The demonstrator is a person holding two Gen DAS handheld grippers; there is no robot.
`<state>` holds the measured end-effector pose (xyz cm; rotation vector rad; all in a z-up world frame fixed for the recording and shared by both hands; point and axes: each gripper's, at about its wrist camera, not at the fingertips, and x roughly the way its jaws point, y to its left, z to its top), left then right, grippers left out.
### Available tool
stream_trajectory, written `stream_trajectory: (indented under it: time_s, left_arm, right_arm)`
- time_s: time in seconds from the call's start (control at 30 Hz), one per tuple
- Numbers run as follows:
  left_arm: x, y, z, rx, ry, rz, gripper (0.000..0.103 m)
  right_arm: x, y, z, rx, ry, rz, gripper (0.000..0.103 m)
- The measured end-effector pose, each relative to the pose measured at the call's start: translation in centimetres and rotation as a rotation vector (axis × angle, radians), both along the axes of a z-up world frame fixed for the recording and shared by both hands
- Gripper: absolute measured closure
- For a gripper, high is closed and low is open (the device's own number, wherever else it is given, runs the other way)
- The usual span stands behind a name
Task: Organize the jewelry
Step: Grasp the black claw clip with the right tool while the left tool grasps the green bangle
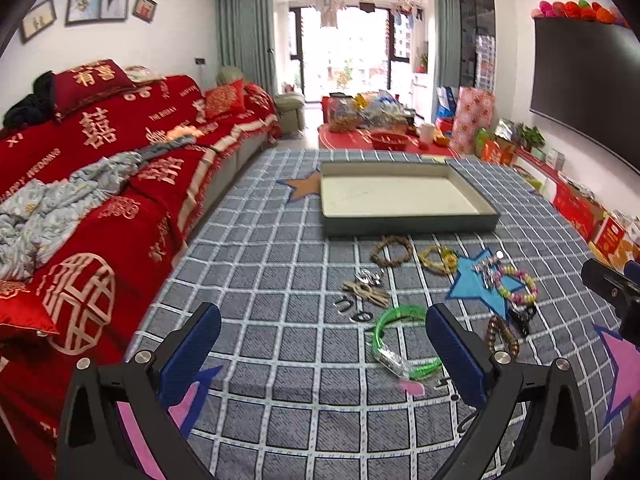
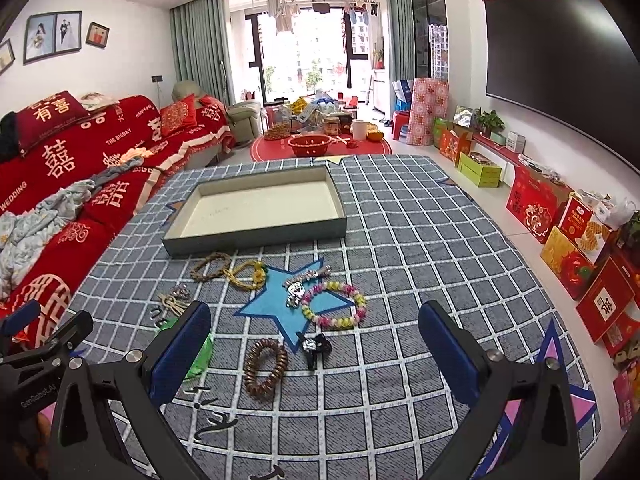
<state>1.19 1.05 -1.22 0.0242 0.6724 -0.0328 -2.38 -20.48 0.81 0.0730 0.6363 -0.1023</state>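
Claws both wide open, empty — left claw (image 1: 322, 330), right claw (image 2: 314, 330); brown bead bracelet (image 2: 266, 369): light, hard, slippery — pinch across one side.

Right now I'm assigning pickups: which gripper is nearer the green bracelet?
Left. The left gripper has the green bracelet between its open fingers; the right gripper sits off to its right.

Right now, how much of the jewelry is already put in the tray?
None yet: the tray holds nothing. Nothing is in hand; the left gripper and right gripper are both open. All pieces remain on the cloth, including the bead bracelet, pastel bracelet and green band.
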Motion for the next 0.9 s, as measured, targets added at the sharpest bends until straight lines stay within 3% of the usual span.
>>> stream_trajectory:
  time_s: [0.47, 0.7, 0.77, 0.8, 0.9]
  left_arm:
    - [4.7, -1.0, -5.2, -0.055, 0.242, -0.07, 0.0]
    - [6.2, -2.0, -6.7, -0.043, 0.289, -0.092, 0.0]
    - [6.3, -2.5, -6.9, -0.034, 0.291, -0.104, 0.0]
    - [6.4, -2.8, -7.1, -0.025, 0.298, -0.113, 0.006]
    - [6.5, -3.4, -7.5, -0.015, 0.315, -0.125, 0.011]
  right_arm:
    - [2.7, -4.1, -6.2, 0.044, 0.253, -0.023, 0.0]
    - [5.0, -4.5, -8.4, 0.018, 0.338, -0.002, 0.001]
    - [5.7, -4.0, -9.0, 0.011, 0.353, 0.016, 0.004]
    - [5.9, -3.9, -9.1, 0.01, 0.356, 0.026, 0.007]
    - [6.7, -3.4, -9.4, 0.008, 0.364, 0.043, 0.018]
